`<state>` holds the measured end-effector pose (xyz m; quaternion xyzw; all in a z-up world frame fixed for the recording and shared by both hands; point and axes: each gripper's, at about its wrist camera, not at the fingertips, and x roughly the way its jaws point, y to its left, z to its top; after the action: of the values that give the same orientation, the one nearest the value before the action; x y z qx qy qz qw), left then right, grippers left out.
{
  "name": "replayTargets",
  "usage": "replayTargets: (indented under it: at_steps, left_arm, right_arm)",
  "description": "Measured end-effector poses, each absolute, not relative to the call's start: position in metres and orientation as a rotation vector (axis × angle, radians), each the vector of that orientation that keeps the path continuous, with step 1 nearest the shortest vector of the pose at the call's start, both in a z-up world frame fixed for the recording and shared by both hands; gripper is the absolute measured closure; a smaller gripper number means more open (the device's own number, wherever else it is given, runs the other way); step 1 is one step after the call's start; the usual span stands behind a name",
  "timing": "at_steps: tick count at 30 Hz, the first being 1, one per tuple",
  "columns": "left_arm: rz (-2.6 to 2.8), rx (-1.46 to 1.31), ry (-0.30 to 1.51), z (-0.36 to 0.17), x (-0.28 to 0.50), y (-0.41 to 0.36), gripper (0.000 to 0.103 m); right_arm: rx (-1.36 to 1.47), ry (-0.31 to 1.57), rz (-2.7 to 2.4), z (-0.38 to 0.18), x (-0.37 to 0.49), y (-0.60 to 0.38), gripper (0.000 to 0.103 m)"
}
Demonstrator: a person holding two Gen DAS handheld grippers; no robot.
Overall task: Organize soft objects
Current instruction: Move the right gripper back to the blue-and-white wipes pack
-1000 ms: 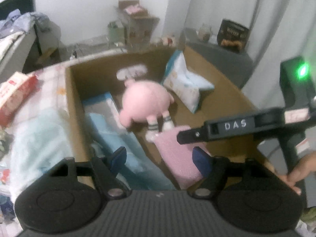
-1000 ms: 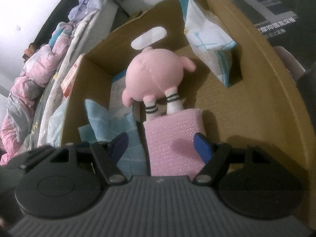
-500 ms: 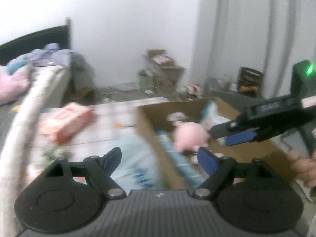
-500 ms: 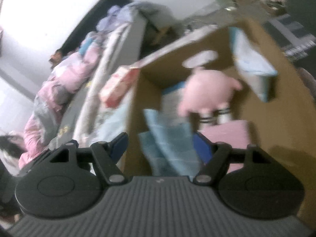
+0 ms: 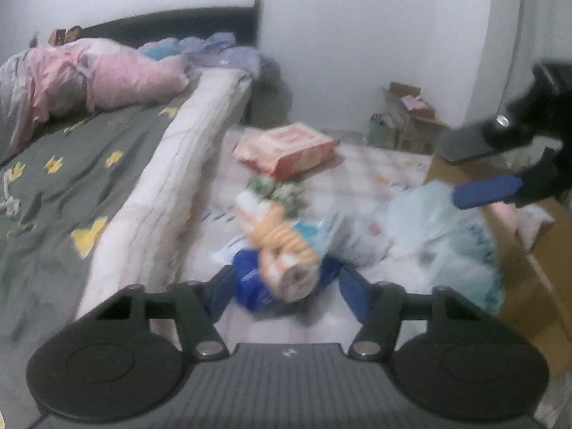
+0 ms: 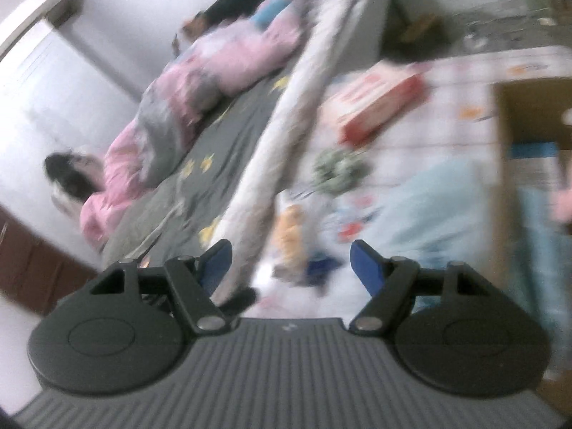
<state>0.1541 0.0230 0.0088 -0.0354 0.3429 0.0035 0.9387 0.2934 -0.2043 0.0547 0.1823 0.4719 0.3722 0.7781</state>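
My left gripper [image 5: 282, 295] is open and empty, low over a pile of soft things on the checked mat: an orange and white plush [image 5: 282, 246], a blue pouch [image 5: 254, 286], a green patterned bundle [image 5: 279, 187], a red tissue pack [image 5: 286, 148] and a pale blue plastic pack [image 5: 439, 228]. My right gripper [image 6: 291, 262] is open and empty, aimed at the same pile; the orange plush [image 6: 291, 232] lies just ahead. It also shows in the left wrist view [image 5: 500, 178], above the cardboard box [image 5: 529, 275]. Both views are blurred.
A bed [image 5: 107, 164] with a grey sheet and pink bedding [image 5: 103, 78] runs along the left of the mat. The cardboard box edge [image 6: 507, 132] stands at the right. Small boxes [image 5: 407, 114] sit by the far wall.
Both grippers have swung left, away from the box interior with the pink plush, to face the pile on the mat beside the bed. Both stayed open and empty.
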Motion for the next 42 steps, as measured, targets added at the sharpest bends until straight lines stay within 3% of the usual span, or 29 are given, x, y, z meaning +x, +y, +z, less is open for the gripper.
replayTargets:
  at_steps: [2, 6, 16, 20, 22, 24, 26, 29, 42]
  left_arm:
    - [0.007, -0.071, 0.716, 0.0, 0.155, 0.031, 0.054]
    - [0.016, -0.07, 0.74, -0.016, 0.15, 0.041, 0.061]
    - [0.033, -0.083, 0.794, -0.037, 0.161, 0.063, 0.063]
    - [-0.003, -0.049, 0.785, -0.031, 0.175, 0.063, 0.062]
    - [-0.03, -0.017, 0.768, -0.028, 0.184, 0.06, 0.054]
    - [-0.063, 0.026, 0.755, -0.025, 0.195, 0.056, 0.036]
    - [-0.087, 0.087, 0.753, -0.023, 0.205, 0.052, 0.033]
    - [-0.144, 0.153, 0.767, -0.025, 0.22, 0.047, 0.017]
    - [-0.378, 0.362, 0.887, -0.055, 0.279, 0.028, 0.005]
  right_arm:
    - [0.376, 1.07, 0.84, 0.046, 0.293, -0.174, 0.03]
    - [0.351, 1.187, 0.898, 0.019, 0.291, -0.116, 0.03]
    - [0.218, 1.286, 0.868, -0.029, 0.324, -0.026, 0.031]
    - [0.141, 1.264, 0.824, -0.031, 0.34, -0.021, 0.039]
    - [0.122, 1.242, 0.812, -0.028, 0.347, -0.022, 0.04]
    - [0.09, 1.209, 0.8, -0.022, 0.351, -0.021, 0.04]
    - [0.066, 1.182, 0.784, -0.019, 0.356, -0.021, 0.04]
    - [0.032, 1.142, 0.764, -0.015, 0.364, -0.023, 0.038]
    - [0.076, 1.114, 0.759, -0.018, 0.383, -0.038, 0.038]
